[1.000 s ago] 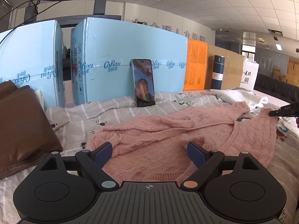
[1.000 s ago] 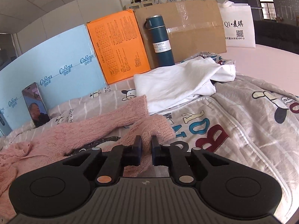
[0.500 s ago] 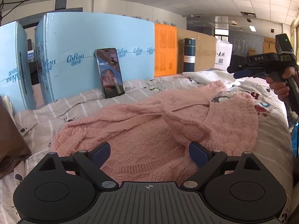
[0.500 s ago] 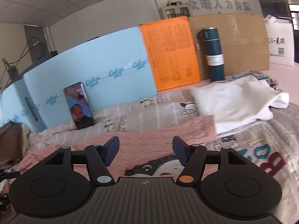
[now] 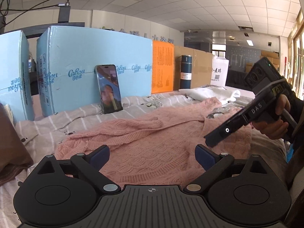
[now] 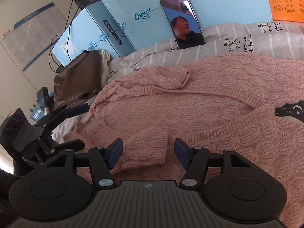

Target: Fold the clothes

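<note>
Right wrist: right gripper [image 6: 148, 153] tilted down | jaws closing over sweater cuff [image 6: 150, 148]

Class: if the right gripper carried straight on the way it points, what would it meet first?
Probably the pink cable-knit sweater's ribbed sleeve cuff, lying between the closing right gripper fingers; depth is uncertain.
</note>
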`<state>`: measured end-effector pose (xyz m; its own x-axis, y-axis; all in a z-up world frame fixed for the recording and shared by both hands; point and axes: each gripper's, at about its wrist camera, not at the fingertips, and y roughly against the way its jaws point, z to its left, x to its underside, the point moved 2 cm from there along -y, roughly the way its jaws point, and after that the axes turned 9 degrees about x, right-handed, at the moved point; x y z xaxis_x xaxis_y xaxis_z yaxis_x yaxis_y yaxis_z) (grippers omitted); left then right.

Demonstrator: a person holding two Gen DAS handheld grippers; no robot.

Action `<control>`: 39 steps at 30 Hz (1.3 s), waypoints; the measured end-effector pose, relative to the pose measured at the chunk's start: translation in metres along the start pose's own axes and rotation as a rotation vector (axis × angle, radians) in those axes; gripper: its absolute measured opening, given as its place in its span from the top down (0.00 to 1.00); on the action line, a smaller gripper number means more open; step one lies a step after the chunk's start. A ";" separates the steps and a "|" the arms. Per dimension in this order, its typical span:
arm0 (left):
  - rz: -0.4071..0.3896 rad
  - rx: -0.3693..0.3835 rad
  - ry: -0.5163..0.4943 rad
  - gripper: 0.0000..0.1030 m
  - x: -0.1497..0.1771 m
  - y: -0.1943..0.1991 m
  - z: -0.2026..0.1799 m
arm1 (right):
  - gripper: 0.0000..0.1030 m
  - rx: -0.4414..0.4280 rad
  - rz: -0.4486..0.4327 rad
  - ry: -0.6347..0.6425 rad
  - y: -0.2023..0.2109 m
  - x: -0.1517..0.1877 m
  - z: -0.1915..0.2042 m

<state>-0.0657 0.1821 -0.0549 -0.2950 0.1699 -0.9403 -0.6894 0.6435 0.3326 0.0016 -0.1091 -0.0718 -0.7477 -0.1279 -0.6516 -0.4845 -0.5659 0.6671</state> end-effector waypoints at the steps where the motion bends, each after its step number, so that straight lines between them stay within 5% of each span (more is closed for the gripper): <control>1: -0.006 -0.028 0.009 0.05 -0.001 0.002 0.003 | 0.67 0.006 0.001 0.032 -0.001 0.003 0.003; 4: -0.019 -0.083 0.020 0.05 -0.004 0.008 0.008 | 0.84 -0.042 -0.054 0.091 0.009 0.009 0.009; 8: -0.025 -0.144 0.030 0.05 -0.005 0.016 0.012 | 0.87 -0.117 -0.208 0.122 0.043 0.010 0.009; 11: -0.001 -0.185 0.054 0.05 -0.001 0.019 0.015 | 0.87 -0.096 -0.271 0.122 0.062 0.011 0.008; 15: 0.090 -0.207 0.050 0.04 0.007 0.015 0.011 | 0.81 0.009 -0.227 0.137 0.051 0.018 0.003; 16: 0.125 -0.214 0.038 0.04 0.010 0.013 0.008 | 0.73 0.036 -0.214 0.142 0.047 0.021 0.002; 17: 0.163 -0.235 0.019 0.04 0.013 0.010 0.006 | 0.55 0.049 -0.208 0.146 0.044 0.022 0.001; 19: 0.230 -0.280 -0.019 0.03 0.017 0.006 0.001 | 0.41 0.057 -0.207 0.151 0.039 0.025 -0.001; 24: 0.298 -0.328 -0.050 0.02 0.023 0.006 -0.004 | 0.41 0.182 -0.171 0.248 0.020 0.031 -0.005; 28: 0.221 -0.282 -0.070 0.02 0.005 0.007 -0.004 | 0.40 0.134 -0.194 0.282 0.018 0.024 -0.014; 31: 0.133 -0.267 -0.068 0.02 -0.022 -0.007 0.003 | 0.40 0.118 -0.284 0.202 0.017 -0.012 -0.024; 33: 0.120 -0.331 -0.080 0.02 -0.037 -0.029 0.013 | 0.40 0.180 -0.321 0.125 0.004 -0.038 -0.031; 36: 0.180 -0.399 -0.106 0.02 -0.045 -0.066 0.032 | 0.59 0.277 -0.285 0.079 -0.028 -0.066 -0.036; 39: 0.219 -0.386 -0.086 0.02 -0.045 -0.090 0.049 | 0.62 0.153 -0.193 -0.037 -0.051 -0.078 -0.048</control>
<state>0.0423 0.1532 -0.0459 -0.4165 0.3427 -0.8421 -0.8179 0.2632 0.5116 0.1059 -0.1094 -0.0722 -0.6492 0.0023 -0.7606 -0.6811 -0.4470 0.5799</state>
